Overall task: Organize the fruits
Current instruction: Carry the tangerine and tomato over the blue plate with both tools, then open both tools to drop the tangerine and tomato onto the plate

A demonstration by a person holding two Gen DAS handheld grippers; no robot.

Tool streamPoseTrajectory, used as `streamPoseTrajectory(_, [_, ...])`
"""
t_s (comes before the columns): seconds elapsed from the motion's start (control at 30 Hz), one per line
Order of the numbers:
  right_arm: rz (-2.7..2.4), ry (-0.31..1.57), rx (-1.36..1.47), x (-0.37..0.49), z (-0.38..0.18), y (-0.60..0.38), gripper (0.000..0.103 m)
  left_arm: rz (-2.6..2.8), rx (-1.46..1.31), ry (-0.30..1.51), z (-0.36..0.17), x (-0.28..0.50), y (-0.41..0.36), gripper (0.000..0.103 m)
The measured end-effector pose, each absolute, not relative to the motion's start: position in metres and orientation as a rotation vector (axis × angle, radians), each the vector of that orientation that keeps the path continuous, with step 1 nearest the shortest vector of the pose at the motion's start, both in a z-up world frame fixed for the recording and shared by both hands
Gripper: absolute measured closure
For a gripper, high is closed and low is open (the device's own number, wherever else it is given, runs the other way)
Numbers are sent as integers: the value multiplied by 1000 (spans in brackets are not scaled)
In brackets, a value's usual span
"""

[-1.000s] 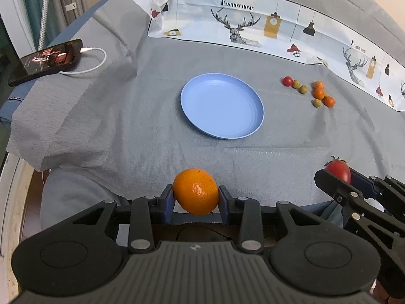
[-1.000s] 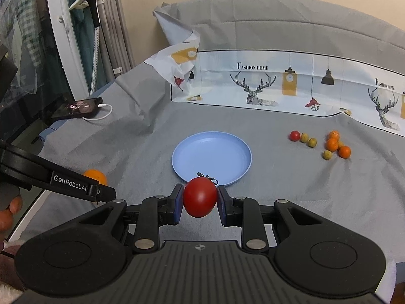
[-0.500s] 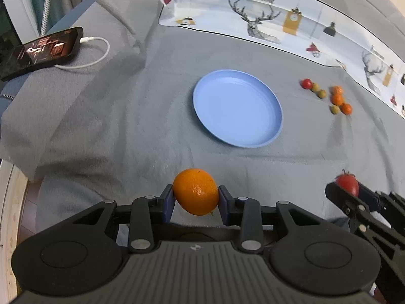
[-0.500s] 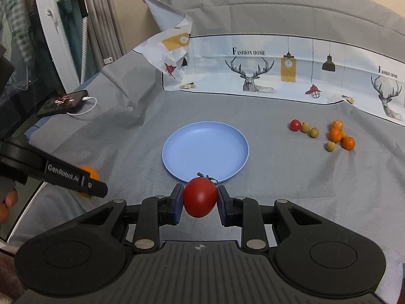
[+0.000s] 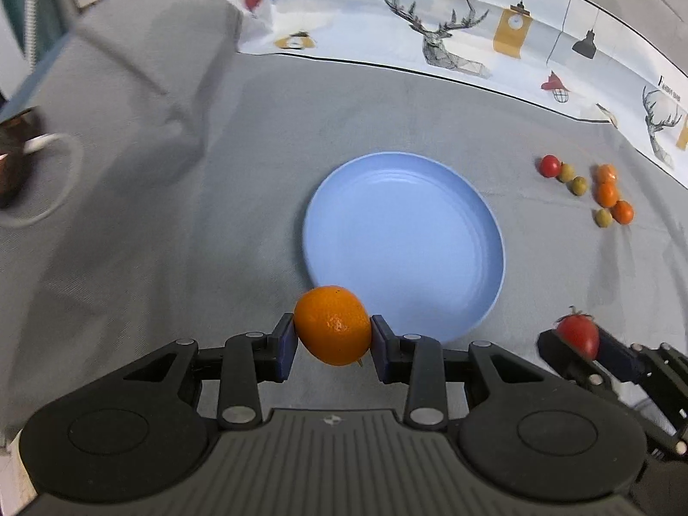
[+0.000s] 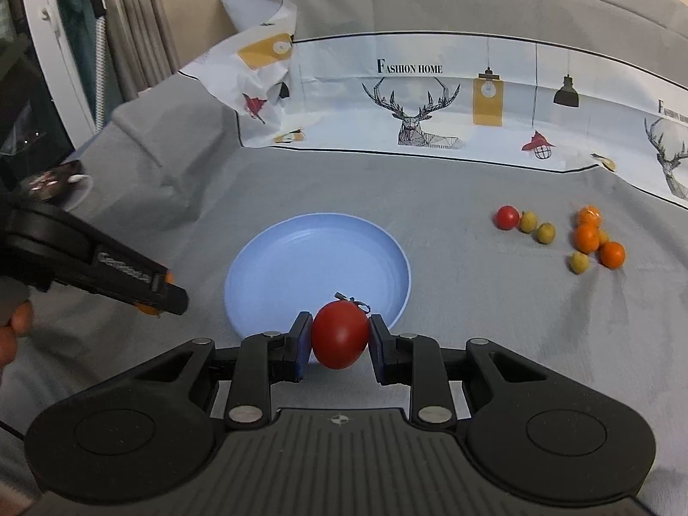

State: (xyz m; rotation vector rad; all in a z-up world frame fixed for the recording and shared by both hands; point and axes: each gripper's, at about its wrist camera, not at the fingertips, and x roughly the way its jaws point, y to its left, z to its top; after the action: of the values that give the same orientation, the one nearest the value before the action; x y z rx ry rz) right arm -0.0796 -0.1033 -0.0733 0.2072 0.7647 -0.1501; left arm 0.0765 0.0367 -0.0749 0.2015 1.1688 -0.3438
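Closest in, the left gripper (image 5: 333, 335) was clamped on an orange (image 5: 332, 325), blue pads (image 5: 286, 346) pressed against both sides of it. The orange hung just at the near rim of the plate (image 5: 404, 241), slightly to the plate's left. In the right wrist view you could only catch a sliver of that orange behind the left gripper's black finger, left of the plate.

The right gripper (image 6: 339, 339) was closed around a tomato (image 6: 340, 334), little stem curl still on top, pads tight on either side. The tomato sat over the plate's near edge (image 6: 318, 258), on its right half. From the left camera the tomato (image 5: 578, 335) showed up to the right of the plate's near rim, pinched in the other tool.

The plate itself was blue, lying flat on the grey cloth (image 5: 215, 215).

Right of the plate, well apart from it, sat a cluster of small fruit (image 6: 559, 236): one red cherry tomato (image 6: 507, 217) nearest the plate, a few olive-green ones, and three little orange ones beyond those. They were bunched loosely, some touching.

Left of the plate, near the cloth's edge, there was a blurry phone (image 5: 8, 163) with a white cable (image 5: 51, 180) looped beside it.

Behind the plate, a white printed sheet (image 6: 430, 99) with deer, lamps and "Fashion Home" ran across the back.
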Motion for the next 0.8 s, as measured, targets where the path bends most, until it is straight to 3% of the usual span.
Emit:
streamPoseTrajectory(0.57, [-117, 899, 169, 1, -147, -117, 74, -346, 303, 1246, -152, 137, -14, 63])
streamPoseTrajectory(0.63, [-113, 908, 164, 7, -151, -116, 73, -350, 294, 1238, -151, 139, -12, 51])
streamPoseTrajectory(0.7, [-113, 903, 166, 11, -150, -115, 68, -362, 285, 1198, -141, 137, -9, 3])
streamPoseTrajectory(0.73, [-120, 894, 165, 12, -147, -116, 61, -361, 281, 1159, -133, 134, -7, 0])
streamPoseTrajectory(0.8, [-146, 868, 160, 11, -138, -116, 27, -374, 288, 1089, -116, 125, -1, 0])
